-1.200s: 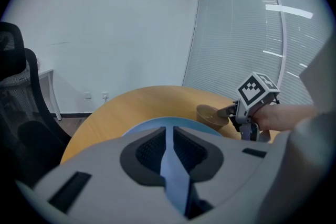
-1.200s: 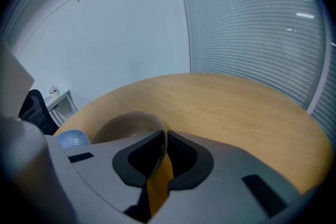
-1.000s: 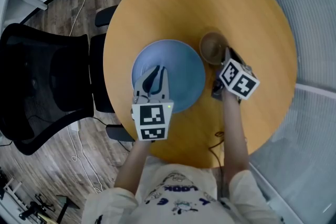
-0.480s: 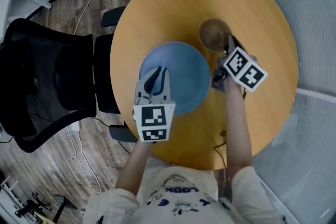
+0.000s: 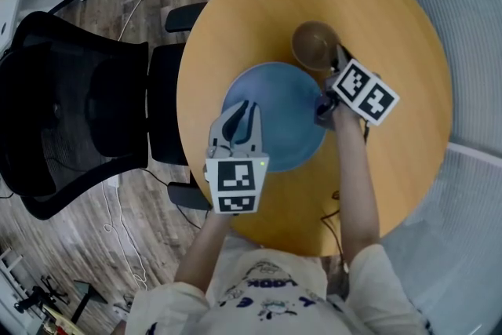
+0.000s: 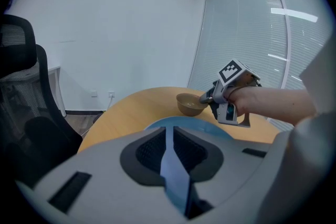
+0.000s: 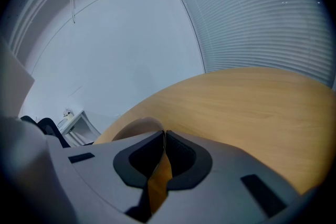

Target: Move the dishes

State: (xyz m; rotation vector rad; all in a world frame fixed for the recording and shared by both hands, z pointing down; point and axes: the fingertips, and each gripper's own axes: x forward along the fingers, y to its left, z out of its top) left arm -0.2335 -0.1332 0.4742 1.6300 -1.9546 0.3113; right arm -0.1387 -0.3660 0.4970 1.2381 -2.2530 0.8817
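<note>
A blue plate point(image 5: 286, 110) lies on the round wooden table point(image 5: 392, 20). My left gripper point(image 5: 241, 112) is shut on the plate's near rim, and the blue edge point(image 6: 170, 165) runs between its jaws. A small brown bowl point(image 5: 314, 43) sits just beyond the plate's far right edge. My right gripper point(image 5: 336, 60) is shut on the bowl's rim at its right side. In the right gripper view the bowl point(image 7: 137, 126) curves off to the left of the right gripper point(image 7: 164, 140). The left gripper view shows the bowl point(image 6: 190, 104) with the right gripper point(image 6: 210, 98) on it.
A black office chair point(image 5: 86, 98) stands close to the table's left edge on the wooden floor point(image 5: 118, 4). Cables point(image 5: 118, 223) trail across the floor under the chair. Window blinds point(image 5: 471, 35) run along the right, just past the table's edge.
My right gripper has carried the bowl farther away and a little left along the plate's far edge. The left gripper has kept its hold on the plate's rim.
</note>
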